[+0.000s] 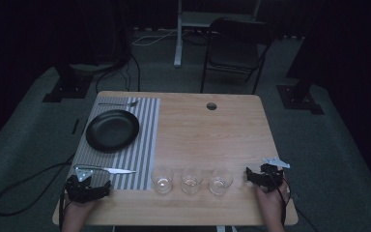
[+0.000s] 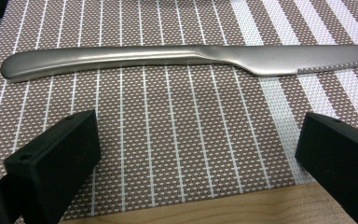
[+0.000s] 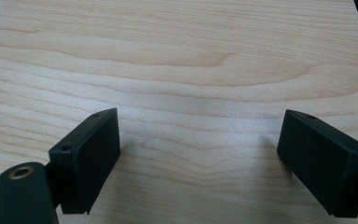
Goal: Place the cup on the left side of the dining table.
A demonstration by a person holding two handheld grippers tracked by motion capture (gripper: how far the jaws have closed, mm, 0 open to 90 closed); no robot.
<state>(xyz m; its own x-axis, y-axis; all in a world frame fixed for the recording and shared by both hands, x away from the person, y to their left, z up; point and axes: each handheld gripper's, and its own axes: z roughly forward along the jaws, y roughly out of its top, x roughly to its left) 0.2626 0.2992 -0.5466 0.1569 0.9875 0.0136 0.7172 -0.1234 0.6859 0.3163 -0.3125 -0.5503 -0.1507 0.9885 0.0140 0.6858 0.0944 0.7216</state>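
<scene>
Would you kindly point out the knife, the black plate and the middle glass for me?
knife (image 2: 135, 57): left gripper view, on its handle.
black plate (image 1: 112, 130): high view, on its centre.
middle glass (image 1: 192, 180): high view, on its base.

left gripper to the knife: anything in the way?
Nothing visible. The left gripper is open over the striped placemat, and the knife lies flat just ahead of its jaws with bare mat between. The plate sits farther back; the glasses stand off to the right.
</scene>
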